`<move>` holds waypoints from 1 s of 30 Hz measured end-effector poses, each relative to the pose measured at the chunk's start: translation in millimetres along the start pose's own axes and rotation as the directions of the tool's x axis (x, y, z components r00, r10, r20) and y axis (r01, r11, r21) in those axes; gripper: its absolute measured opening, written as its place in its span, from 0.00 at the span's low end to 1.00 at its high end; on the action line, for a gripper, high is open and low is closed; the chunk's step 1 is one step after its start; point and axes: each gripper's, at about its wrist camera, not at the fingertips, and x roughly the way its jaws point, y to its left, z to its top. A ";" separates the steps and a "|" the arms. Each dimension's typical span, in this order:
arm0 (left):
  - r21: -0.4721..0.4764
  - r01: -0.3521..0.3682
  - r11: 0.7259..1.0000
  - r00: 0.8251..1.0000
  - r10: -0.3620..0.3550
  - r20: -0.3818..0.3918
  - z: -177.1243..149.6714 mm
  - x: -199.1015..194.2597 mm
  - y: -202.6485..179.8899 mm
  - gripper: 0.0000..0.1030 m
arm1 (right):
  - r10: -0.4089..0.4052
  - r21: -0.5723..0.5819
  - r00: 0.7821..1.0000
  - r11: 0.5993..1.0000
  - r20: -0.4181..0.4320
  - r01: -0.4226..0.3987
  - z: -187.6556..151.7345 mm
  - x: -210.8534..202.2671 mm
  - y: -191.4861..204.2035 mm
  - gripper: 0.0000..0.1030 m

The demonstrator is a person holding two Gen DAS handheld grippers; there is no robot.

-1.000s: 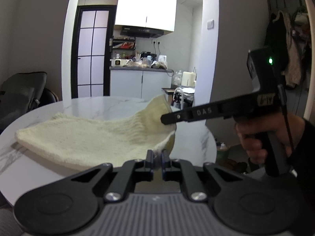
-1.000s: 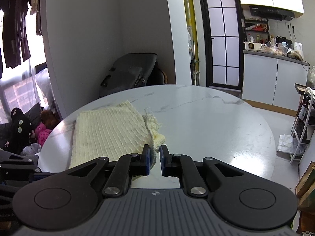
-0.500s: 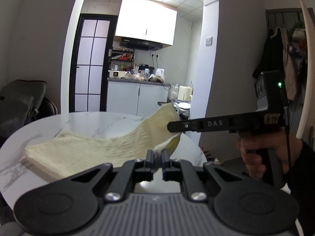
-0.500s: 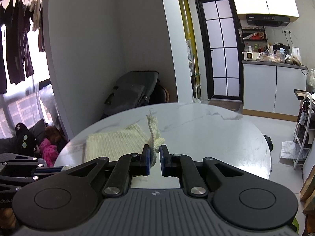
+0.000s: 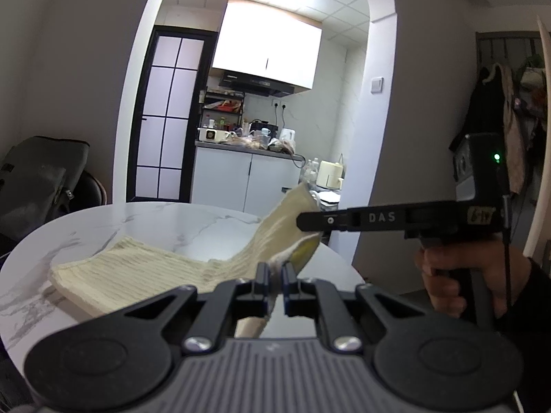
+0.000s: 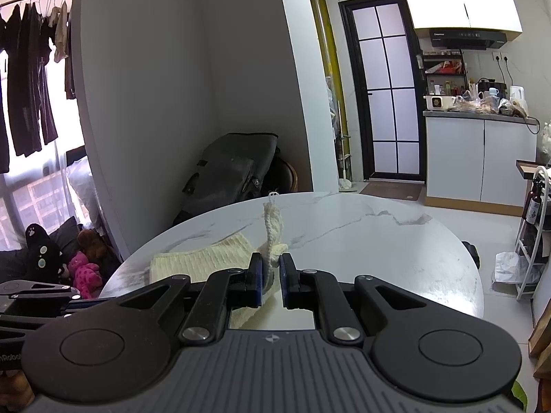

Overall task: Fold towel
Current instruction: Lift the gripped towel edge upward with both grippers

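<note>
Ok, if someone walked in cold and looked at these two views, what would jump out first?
Probably the cream knit towel: its far end lies on the round marble table while the near edge is lifted off it. Both the left gripper and the right gripper have their jaws shut on that raised edge. Behind the table, a lit kitchen counter crowded with clutter draws the eye.
</note>
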 end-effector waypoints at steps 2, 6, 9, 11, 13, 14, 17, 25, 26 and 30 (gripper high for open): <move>-0.008 -0.005 1.000 1.000 0.005 0.008 2.9 -0.3 2.3 0.08 | -0.001 -0.002 1.000 1.000 0.006 0.001 5.2 1.9 1.4 0.11; -0.006 -0.007 1.000 1.000 0.007 0.012 9.1 2.3 6.7 0.08 | -0.002 -0.004 1.000 1.000 0.012 0.002 14.2 6.7 4.9 0.11; -0.017 -0.013 1.000 1.000 0.013 0.021 13.3 2.6 12.1 0.08 | -0.003 -0.010 1.000 1.000 0.007 0.003 19.0 11.5 7.2 0.11; -0.025 -0.016 1.000 1.000 0.017 0.023 15.1 2.9 17.1 0.08 | 0.001 -0.017 1.000 1.000 0.006 -0.001 23.3 17.4 10.0 0.11; -0.032 -0.022 0.999 1.000 0.023 0.021 16.2 3.8 22.2 0.08 | 0.005 -0.020 1.000 1.000 0.007 -0.004 26.4 21.5 12.1 0.11; -0.034 -0.025 0.999 0.999 0.026 0.019 16.5 3.7 24.8 0.08 | 0.008 -0.020 1.000 1.000 0.009 -0.007 28.7 25.0 14.2 0.11; -0.040 -0.032 0.999 0.999 0.032 0.017 18.3 2.8 30.2 0.08 | 0.012 -0.019 1.000 1.000 0.013 -0.012 32.1 31.0 17.2 0.11; -0.049 -0.053 0.997 0.998 0.054 0.027 32.0 5.2 40.0 0.08 | 0.011 -0.013 1.000 1.000 0.009 -0.011 42.1 48.8 19.9 0.11; -0.053 -0.054 0.997 0.998 0.056 0.029 32.8 6.0 40.1 0.08 | 0.008 -0.015 1.000 1.000 0.009 -0.008 43.4 49.8 20.5 0.11; -0.084 -0.080 0.993 0.997 0.082 0.017 35.2 12.2 39.7 0.08 | -0.002 -0.018 1.000 1.000 0.003 0.002 46.4 54.9 20.8 0.11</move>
